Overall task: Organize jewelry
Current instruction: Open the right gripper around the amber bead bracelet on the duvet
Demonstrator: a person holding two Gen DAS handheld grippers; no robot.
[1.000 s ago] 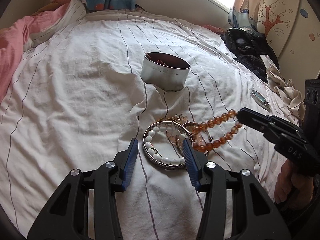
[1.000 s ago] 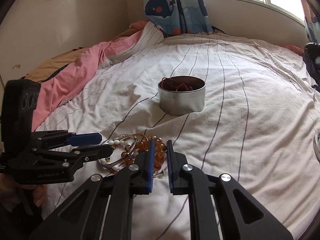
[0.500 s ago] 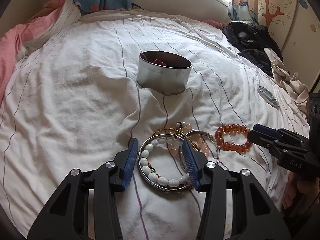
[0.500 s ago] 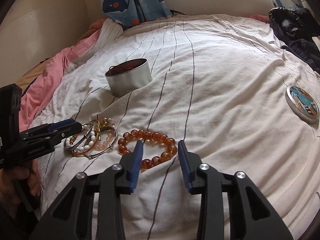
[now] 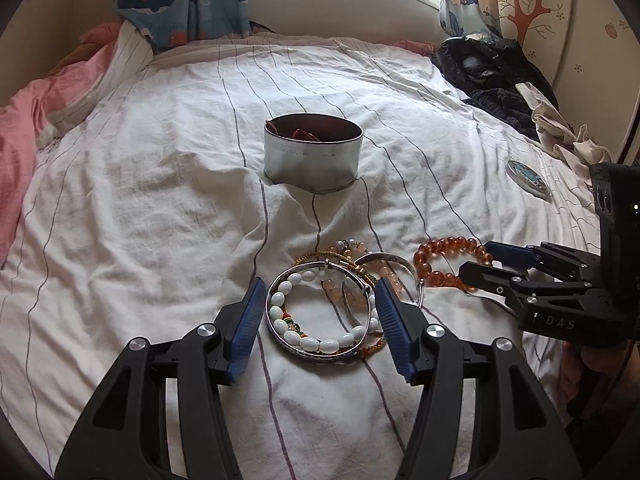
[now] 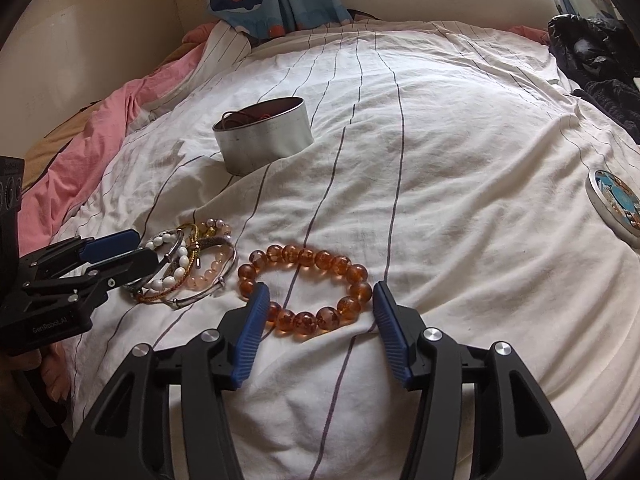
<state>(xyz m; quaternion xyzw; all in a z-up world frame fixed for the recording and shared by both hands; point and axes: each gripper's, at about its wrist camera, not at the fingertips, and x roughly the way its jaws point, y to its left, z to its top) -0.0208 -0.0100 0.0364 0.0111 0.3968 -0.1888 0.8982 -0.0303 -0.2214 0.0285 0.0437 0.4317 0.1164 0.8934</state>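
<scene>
Bracelets (image 5: 320, 316) and amber beads (image 6: 306, 290) lie loose on the bed (image 5: 160, 220), tin (image 5: 312, 152) nearly empty, both hand-held grippers (image 5: 320, 330) (image 6: 318, 326) just spreading apart, gripping nothing.

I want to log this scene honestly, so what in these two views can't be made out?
- Tin contents: both views, its wall hides all but some reddish bits.
- Lid: right view, cut off by the frame edge.
- Tangled bangles: right view, left claw covers part; their count is unclear.

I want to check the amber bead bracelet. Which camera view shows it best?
The right wrist view: the amber bead bracelet lies whole and close, nearly unobstructed. The left wrist view shows it smaller, partly hidden.
</scene>
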